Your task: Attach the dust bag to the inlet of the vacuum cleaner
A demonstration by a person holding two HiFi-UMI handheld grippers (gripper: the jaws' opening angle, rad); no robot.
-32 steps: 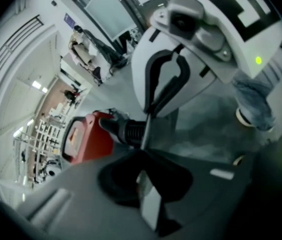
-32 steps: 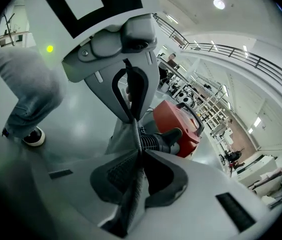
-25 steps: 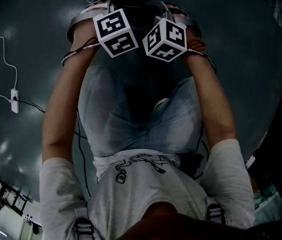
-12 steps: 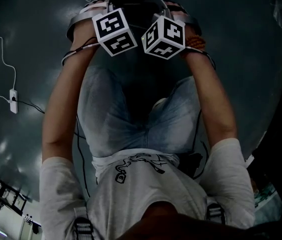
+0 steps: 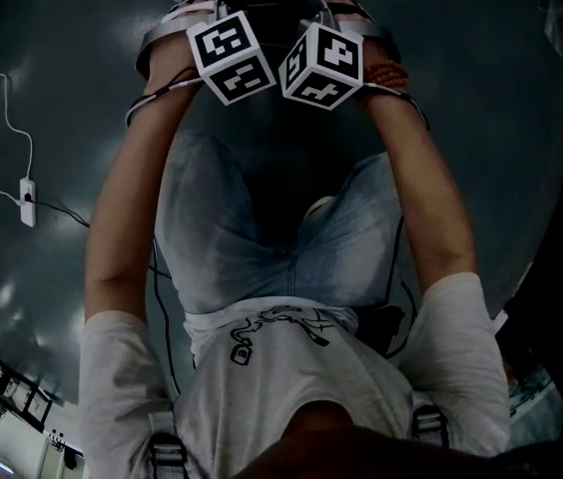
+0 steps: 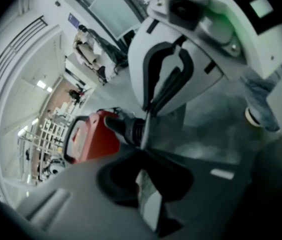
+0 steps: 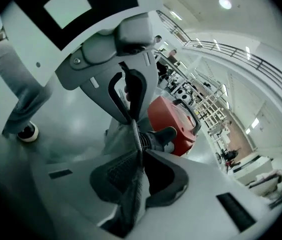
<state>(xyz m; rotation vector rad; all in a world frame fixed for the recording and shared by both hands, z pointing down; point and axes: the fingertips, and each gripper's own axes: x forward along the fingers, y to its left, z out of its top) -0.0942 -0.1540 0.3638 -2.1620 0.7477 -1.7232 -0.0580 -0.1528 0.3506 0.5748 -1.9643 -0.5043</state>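
The red vacuum cleaner [image 6: 88, 136] [image 7: 173, 119] stands on the floor beyond both grippers, its black inlet [image 6: 126, 128] [image 7: 158, 136] pointing toward them. A grey dust bag [image 7: 130, 196] is held between the two grippers just in front of the inlet. My right gripper [image 7: 141, 156] is shut on a fold of its cloth. My left gripper [image 6: 143, 159] is shut on a pale edge of the bag [image 6: 148, 204]. Each gripper faces the other closely. In the head view only their marker cubes [image 5: 230, 55] [image 5: 323, 65] show, side by side, and the jaws are hidden.
The person's jeans-clad legs [image 5: 262, 228] stand right below the grippers, with a shoe [image 7: 28, 133] on the grey floor. A white power strip [image 5: 28, 200] with its cable lies at the left. Shelving racks [image 6: 48, 139] stand behind the vacuum cleaner.
In the head view both marker cubes sit slightly higher and a little closer together. Nothing else differs.
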